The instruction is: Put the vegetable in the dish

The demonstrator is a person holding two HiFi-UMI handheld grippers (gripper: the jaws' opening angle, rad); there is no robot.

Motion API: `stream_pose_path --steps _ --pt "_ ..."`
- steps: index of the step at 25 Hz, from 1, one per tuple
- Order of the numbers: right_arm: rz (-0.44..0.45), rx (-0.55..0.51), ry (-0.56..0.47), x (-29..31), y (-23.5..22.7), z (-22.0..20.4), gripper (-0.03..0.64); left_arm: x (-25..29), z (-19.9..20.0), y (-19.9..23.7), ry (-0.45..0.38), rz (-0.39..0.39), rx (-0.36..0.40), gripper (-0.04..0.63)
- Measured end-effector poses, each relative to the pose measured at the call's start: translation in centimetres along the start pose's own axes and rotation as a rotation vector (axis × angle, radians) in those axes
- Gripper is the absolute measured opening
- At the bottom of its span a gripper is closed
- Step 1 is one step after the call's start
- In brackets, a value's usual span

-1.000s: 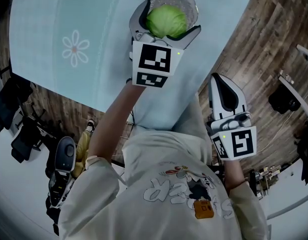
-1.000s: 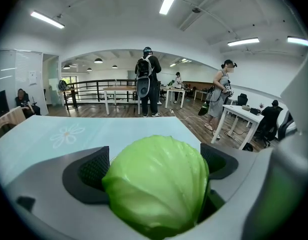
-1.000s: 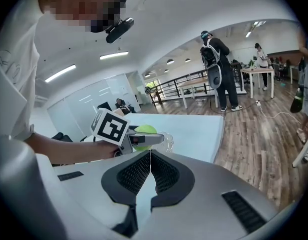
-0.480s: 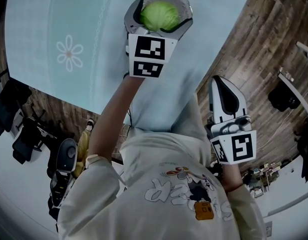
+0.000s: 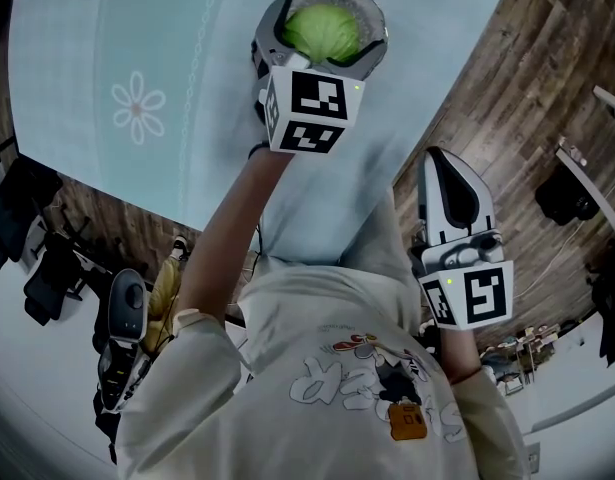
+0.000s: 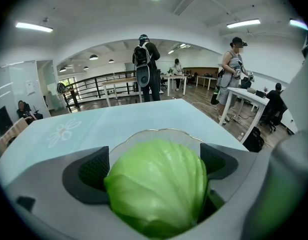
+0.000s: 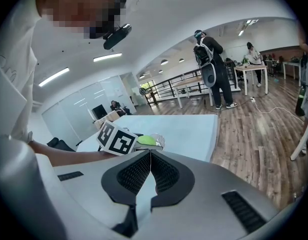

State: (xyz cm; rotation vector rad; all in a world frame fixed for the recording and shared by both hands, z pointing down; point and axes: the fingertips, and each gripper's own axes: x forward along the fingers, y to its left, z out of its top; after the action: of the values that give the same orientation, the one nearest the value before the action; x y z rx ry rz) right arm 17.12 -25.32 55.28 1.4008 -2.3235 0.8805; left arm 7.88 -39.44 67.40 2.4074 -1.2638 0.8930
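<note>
A round green cabbage (image 5: 325, 30) sits between the jaws of my left gripper (image 5: 324, 23), which is shut on it. Both pads press its sides in the left gripper view, where the cabbage (image 6: 159, 184) fills the gap. It is held right over the clear glass dish (image 5: 373, 13), whose scalloped rim (image 6: 159, 132) shows just behind it; I cannot tell whether it touches the dish. My right gripper (image 5: 449, 183) hangs shut and empty off the table's edge, over the wood floor. From the right gripper view (image 7: 149, 156) the cabbage (image 7: 146, 140) peeks out beyond the left marker cube (image 7: 116, 140).
The pale blue table (image 5: 137, 28) carries a printed flower (image 5: 137, 108) at its left. Wood floor (image 5: 527, 88) lies to the right, and black chairs (image 5: 47, 268) stand at the lower left. People (image 6: 146, 69) and desks (image 6: 249, 96) are far behind.
My left gripper has carried the cabbage a little farther over the dish and now sits centred on it. The right gripper has hardly moved.
</note>
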Motion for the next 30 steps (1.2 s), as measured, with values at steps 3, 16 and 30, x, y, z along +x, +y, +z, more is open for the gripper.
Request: stream_pose_path --steps 3,16,30 --pt "-0.002 0.000 0.002 -0.2 -0.1 0.0 0.023 -0.3 1.4 0.3 -0.048 0.013 -0.002 0.568" --pt "-0.019 0.011 -0.028 -1.2 0.6 0.4 0.023 -1.8 0.6 -0.3 -0.037 0.017 -0.007 0.568" --pt "-0.034 -0.007 -0.065 -2.3 2.7 0.5 0.023 -6.5 1.5 -1.7 -0.122 -0.022 -0.044 0.469"
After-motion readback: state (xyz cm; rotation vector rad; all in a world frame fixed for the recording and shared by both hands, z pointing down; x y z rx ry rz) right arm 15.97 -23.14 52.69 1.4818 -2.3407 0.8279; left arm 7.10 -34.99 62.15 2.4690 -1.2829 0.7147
